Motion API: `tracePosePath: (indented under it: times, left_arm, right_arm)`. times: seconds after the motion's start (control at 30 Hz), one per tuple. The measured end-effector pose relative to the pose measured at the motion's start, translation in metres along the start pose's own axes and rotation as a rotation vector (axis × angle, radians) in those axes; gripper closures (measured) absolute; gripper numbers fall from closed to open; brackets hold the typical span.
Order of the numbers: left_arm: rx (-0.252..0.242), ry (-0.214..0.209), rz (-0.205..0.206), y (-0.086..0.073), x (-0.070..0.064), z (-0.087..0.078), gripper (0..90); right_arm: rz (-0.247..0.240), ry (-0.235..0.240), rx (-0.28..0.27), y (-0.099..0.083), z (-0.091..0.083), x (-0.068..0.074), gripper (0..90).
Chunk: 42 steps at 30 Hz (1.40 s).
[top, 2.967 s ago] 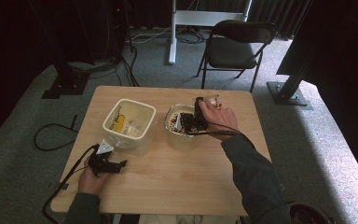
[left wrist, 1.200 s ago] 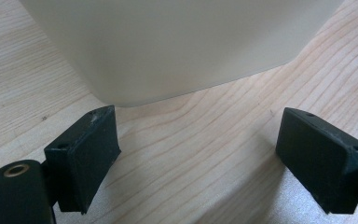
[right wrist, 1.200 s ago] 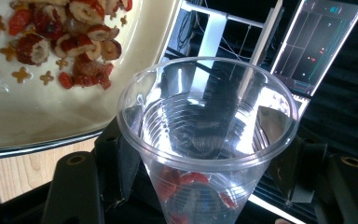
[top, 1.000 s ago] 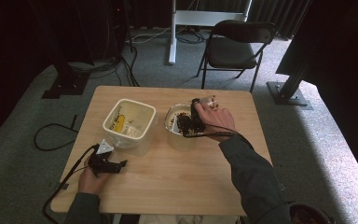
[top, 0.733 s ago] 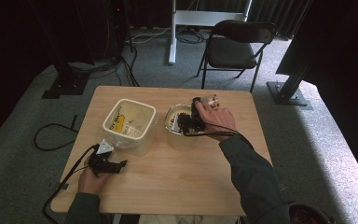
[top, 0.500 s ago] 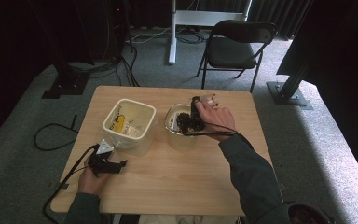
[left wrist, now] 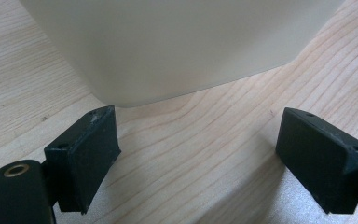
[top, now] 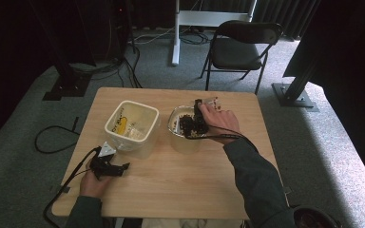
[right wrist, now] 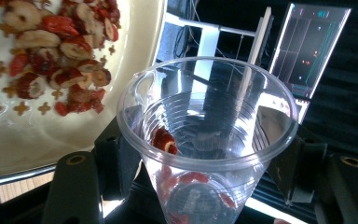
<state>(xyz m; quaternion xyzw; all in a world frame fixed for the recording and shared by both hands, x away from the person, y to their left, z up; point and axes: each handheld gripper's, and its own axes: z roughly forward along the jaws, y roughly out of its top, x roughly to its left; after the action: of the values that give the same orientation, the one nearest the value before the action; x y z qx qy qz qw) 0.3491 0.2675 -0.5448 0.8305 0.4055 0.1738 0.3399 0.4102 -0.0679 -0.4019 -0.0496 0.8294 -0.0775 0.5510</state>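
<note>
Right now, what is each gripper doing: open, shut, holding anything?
Left gripper: open, empty, beside the cream plastic tub.
Right gripper: shut on the clear plastic cup.

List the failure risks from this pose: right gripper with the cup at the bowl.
1. The right gripper squeezes a thin clear plastic cup; too firm a grip might buckle it, too light and it may slip.
2. A red fruit piece clings to the cup's inner wall and may stay stuck.
3. The cup's mouth sits at the rim of the bowl; pieces could land on the table.
</note>
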Motion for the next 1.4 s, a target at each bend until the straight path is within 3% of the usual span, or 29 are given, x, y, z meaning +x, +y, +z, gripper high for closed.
tracePosePath:
  times: [0.13,0.3,0.5,0.6,0.77,0.87,1.03,1.23,1.4]
  left_arm:
    - [0.000,0.000,0.000,0.000,0.000,0.000,13.6]
    - [0.000,0.000,0.000,0.000,0.000,0.000,13.6]
    - [0.001,0.000,0.000,0.000,0.000,0.000,13.6]
    - [0.002,-0.001,0.000,0.000,0.000,0.000,13.6]
    - [0.002,-0.001,0.001,0.000,0.000,0.000,13.6]
    - [0.002,-0.001,0.001,0.000,0.000,0.000,13.6]
    - [0.001,0.000,0.000,0.000,0.000,0.000,13.6]
    - [0.000,0.001,-0.001,0.000,0.000,0.000,13.6]
    - [0.000,0.002,-0.001,0.000,0.000,0.000,13.6]
  right_arm:
    - [0.005,-0.002,-0.012,0.001,-0.001,0.002,34.1]
    - [0.098,0.003,-0.060,-0.004,-0.002,-0.004,34.5]
    - [0.176,0.013,-0.102,-0.011,-0.006,-0.011,34.8]
    - [0.257,0.052,-0.147,-0.017,-0.007,-0.018,35.1]
    - [0.430,0.137,-0.234,-0.033,-0.007,-0.030,35.8]
    - [0.504,0.186,-0.276,-0.041,-0.006,-0.036,35.8]
    - [0.690,0.296,-0.367,-0.059,-0.001,-0.044,35.8]
    - [0.917,0.427,-0.486,-0.083,0.009,-0.048,35.8]
    - [1.043,0.491,-0.551,-0.095,0.014,-0.047,35.8]
